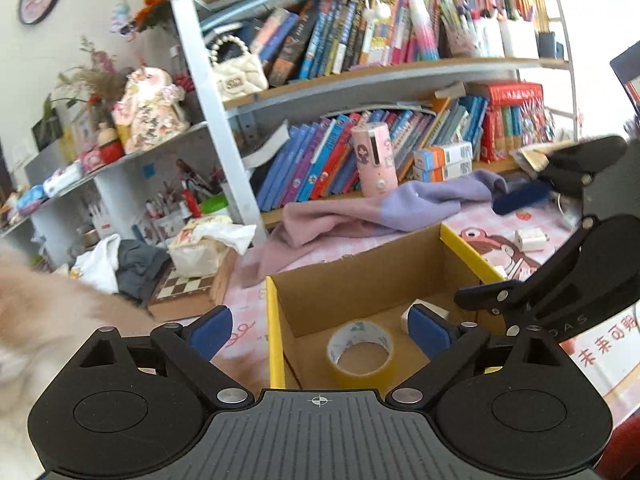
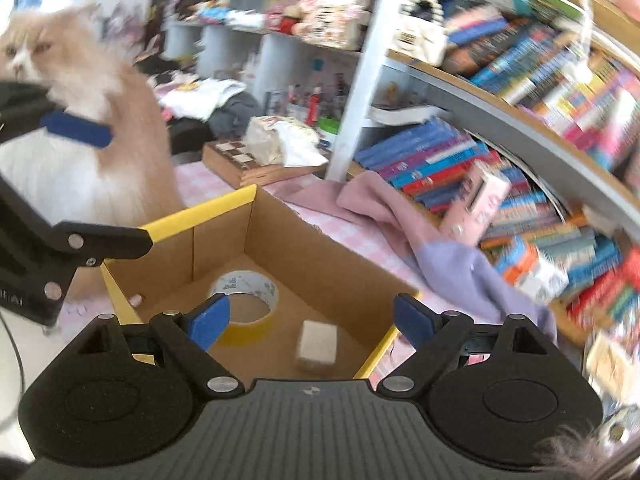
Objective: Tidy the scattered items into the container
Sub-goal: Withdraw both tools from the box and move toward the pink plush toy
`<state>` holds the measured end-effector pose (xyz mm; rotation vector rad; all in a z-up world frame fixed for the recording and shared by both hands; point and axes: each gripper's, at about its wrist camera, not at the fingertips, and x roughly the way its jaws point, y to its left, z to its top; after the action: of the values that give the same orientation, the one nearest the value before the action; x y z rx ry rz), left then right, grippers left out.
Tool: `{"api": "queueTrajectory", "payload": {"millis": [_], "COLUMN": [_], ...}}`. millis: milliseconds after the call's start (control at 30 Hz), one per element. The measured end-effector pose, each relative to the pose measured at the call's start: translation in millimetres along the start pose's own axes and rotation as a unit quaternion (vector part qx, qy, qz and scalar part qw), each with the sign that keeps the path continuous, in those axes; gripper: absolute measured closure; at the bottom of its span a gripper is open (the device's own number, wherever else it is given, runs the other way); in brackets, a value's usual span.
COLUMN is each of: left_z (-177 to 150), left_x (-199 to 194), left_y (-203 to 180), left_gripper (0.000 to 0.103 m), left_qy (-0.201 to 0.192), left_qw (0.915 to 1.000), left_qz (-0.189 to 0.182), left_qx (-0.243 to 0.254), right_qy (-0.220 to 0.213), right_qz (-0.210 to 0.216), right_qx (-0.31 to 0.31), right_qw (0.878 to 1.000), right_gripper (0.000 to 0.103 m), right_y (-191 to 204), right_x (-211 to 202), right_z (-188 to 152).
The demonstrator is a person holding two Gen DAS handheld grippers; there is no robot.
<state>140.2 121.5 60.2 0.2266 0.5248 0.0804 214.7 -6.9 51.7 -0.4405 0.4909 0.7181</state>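
An open cardboard box with yellow edges stands on the pink tablecloth. Inside lie a roll of yellow tape and a small white block, partly hidden behind my left fingertip in the left wrist view. My left gripper is open and empty over the box's near side. My right gripper is open and empty over the box. A white charger lies on the cloth right of the box.
A fluffy cream cat sits close to the box's left side. A pink and purple cloth lies behind the box. Bookshelves stand at the back, a chessboard box at the back left.
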Motion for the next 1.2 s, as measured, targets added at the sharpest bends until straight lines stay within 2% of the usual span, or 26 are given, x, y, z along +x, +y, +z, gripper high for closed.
{"api": "queueTrajectory", "payload": {"millis": [133,400,533,667,833,967,1200], "left_z": [-8.9,-30.5,-43.6,-51.7,-61.3,-70.5,-91.5], "left_x": [-17.1,-42.0,-60.6,-76.2,-89.6,-100.1,-111.0], "left_y": [-6.7,-15.3,-17.7,-25.6,-40.7,-48.9,-54.1], "left_gripper": [0.007,0.007,0.007,0.007,0.007,0.007,0.007], "left_qy": [-0.009,-0.010,-0.012,-0.012,-0.010,-0.007,0.022], "left_qw": [0.9999,0.9994,0.9998,0.9995,0.9988,0.9988,0.9975], "left_qz": [-0.001,0.003,-0.011,-0.028,-0.047,-0.044,-0.051], "left_qx": [-0.012,-0.032,-0.011,0.012,-0.009,-0.022,-0.044], "right_qy": [-0.002,-0.029,-0.024,-0.025,-0.033,-0.042,-0.010], "right_qz": [-0.004,-0.032,-0.045,-0.059,-0.072,-0.081,-0.098], "right_qx": [0.060,0.070,0.057,0.099,0.108,0.115,0.135], "right_qw": [0.998,0.997,0.997,0.993,0.991,0.989,0.986], "right_gripper": [0.016,0.017,0.017,0.017,0.018,0.020,0.028], "right_y": [9.2,26.7,35.4,43.6,56.1,63.1,81.1], "right_x": [-14.1,-46.6,-66.2,-87.1,-107.6,-123.0,-136.3], "right_z": [-11.3,-30.2,-40.4,-56.8,-73.2,-86.8,-112.5]}}
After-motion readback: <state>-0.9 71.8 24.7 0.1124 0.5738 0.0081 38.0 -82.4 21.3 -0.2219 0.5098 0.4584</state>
